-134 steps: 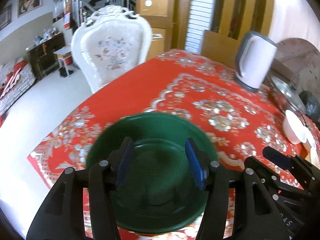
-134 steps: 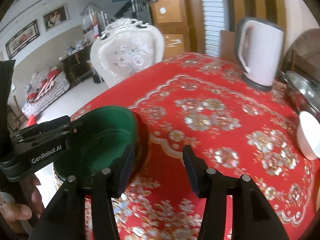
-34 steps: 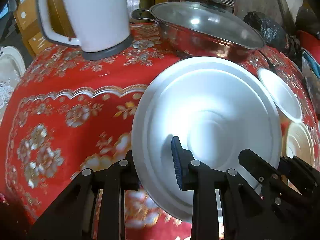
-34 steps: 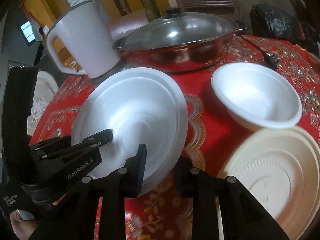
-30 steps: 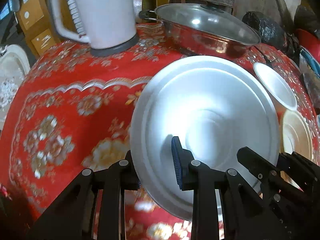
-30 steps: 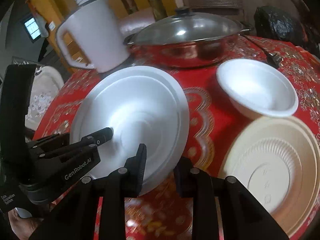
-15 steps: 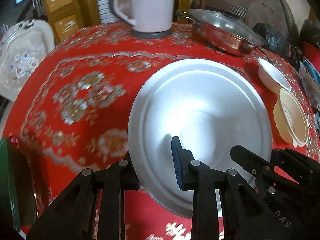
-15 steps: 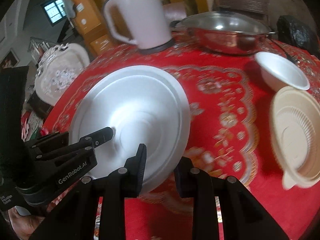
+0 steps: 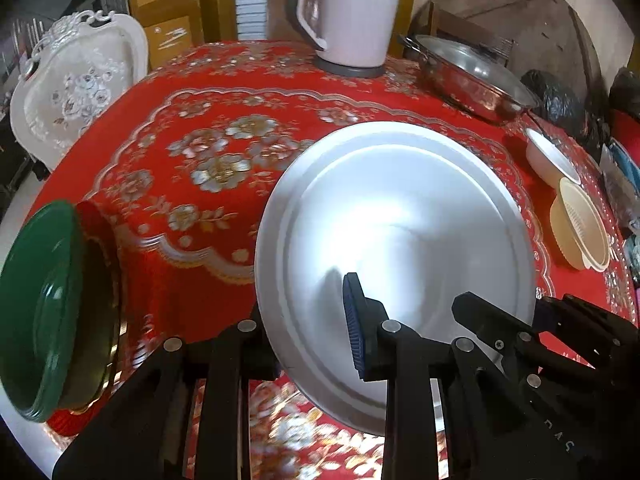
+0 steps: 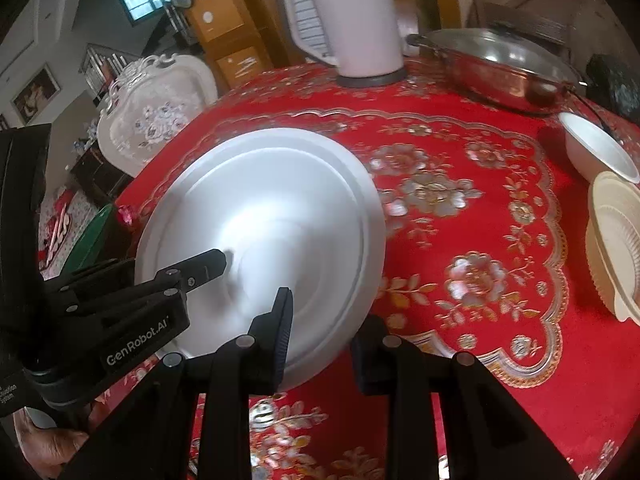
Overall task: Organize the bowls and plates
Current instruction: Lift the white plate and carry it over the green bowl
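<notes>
White plate [image 9: 396, 216] aloft over table's near edge, rim clenched by both left gripper [image 9: 310, 320] and right gripper [image 10: 320, 328]. Green bowl [image 9: 36, 312] sits at near-left corner. Small white bowl [image 10: 600, 148] and cream plate [image 10: 616, 240] wait at right edge. Roughly midway.

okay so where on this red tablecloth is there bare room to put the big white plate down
Bare cloth lies in the middle of the table, between the white plate and the kettle, and at the near right. Crowded: the right edge with the white bowl and cream plate, the pan, and the green bowl.
</notes>
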`<action>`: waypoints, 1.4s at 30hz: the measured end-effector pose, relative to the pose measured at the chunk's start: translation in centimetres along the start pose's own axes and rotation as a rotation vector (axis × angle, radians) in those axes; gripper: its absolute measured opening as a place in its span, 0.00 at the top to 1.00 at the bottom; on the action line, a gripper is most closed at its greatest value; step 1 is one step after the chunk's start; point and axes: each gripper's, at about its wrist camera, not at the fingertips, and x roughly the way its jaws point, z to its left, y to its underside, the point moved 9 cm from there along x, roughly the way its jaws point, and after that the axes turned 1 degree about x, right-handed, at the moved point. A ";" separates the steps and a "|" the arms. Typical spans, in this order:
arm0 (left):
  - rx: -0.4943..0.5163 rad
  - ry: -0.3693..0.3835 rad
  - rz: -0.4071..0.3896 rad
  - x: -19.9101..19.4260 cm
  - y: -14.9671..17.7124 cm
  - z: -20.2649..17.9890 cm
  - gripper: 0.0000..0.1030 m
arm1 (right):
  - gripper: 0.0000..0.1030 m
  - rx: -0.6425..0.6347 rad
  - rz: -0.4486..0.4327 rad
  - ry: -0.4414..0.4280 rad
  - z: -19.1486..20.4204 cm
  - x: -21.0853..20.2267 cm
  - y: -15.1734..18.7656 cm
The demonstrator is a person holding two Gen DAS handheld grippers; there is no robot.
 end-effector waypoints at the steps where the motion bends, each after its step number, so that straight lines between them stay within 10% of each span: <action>1: -0.004 -0.002 -0.004 -0.3 0.1 0.3 0.76 | 0.74 -0.009 0.001 -0.003 0.5 0.0 0.1; 42: -0.164 -0.080 -0.149 -9.3 1.6 12.2 0.76 | 0.72 -0.273 -0.052 -0.072 14.8 -0.3 -1.3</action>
